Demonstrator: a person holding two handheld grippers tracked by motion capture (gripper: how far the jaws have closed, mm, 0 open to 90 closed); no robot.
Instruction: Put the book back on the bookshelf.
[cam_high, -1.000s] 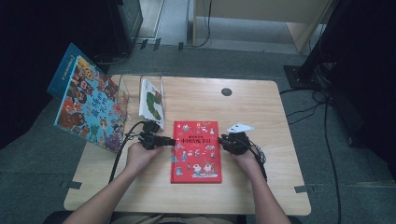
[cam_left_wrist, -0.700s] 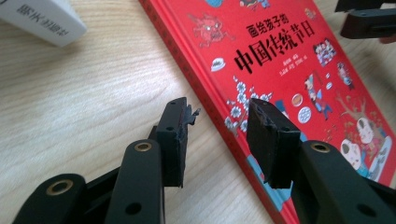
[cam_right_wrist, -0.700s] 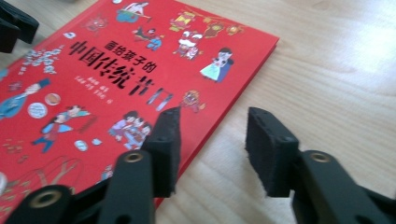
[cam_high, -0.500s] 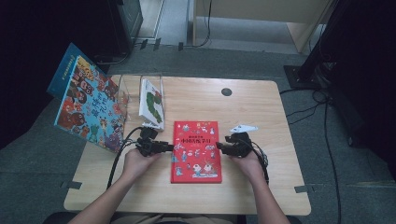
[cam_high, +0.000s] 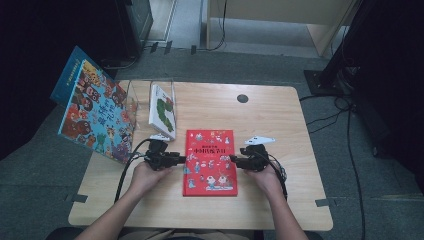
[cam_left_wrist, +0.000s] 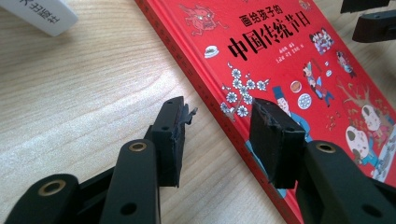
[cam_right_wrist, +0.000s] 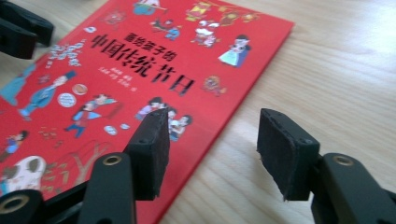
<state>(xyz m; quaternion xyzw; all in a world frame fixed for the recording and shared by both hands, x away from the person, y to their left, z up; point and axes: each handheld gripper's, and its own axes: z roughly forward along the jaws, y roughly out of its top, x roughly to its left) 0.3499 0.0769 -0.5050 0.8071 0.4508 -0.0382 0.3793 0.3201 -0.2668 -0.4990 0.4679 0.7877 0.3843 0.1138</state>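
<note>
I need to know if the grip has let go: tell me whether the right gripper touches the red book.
Apart. In the right gripper view the right gripper has open jaws straddling the red book edge, pads clear.

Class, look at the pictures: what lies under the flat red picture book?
The red picture book lies flat on the light wooden table, bare wood around it. Whether anything lies beneath the book cannot be seen; its cover hides that.

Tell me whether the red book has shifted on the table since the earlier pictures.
No. The red book lies in the same spot, just right of the white book and below the table's round hole.
</note>
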